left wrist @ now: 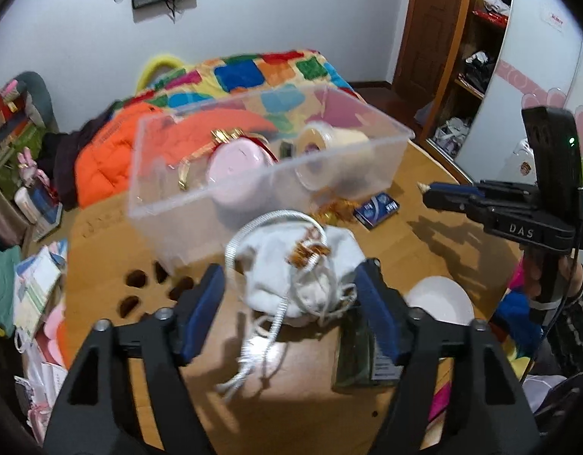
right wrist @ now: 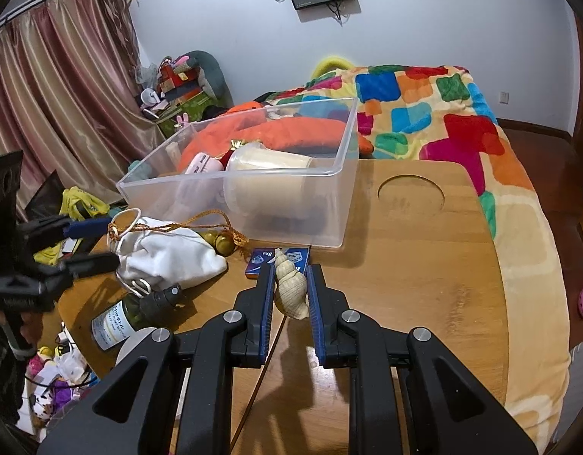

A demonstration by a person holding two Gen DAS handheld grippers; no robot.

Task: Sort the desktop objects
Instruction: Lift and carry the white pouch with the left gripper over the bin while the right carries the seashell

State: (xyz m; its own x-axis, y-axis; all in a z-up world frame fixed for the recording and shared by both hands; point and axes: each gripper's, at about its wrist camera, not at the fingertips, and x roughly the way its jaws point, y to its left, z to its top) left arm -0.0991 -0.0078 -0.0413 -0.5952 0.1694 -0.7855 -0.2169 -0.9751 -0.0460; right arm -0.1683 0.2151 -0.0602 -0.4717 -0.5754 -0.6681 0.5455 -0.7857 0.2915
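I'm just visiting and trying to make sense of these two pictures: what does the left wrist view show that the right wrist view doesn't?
Only the left wrist view shows the wardrobe shelves and the left tool open around the white pouch.

Only the right wrist view shows the curtain, the round recess in the table, and the right tool shut on a seashell.

Both show the clear bin, the pouch, the blue card pack, the green bottle and the colourful blanket.

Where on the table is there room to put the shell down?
The bare wood right of the clear plastic box, around the round cut-out up to the table edge by the colourful blanket, is free. Left of the spiral cream seashell is crowded: white drawstring pouch, green spray bottle, blue card pack.
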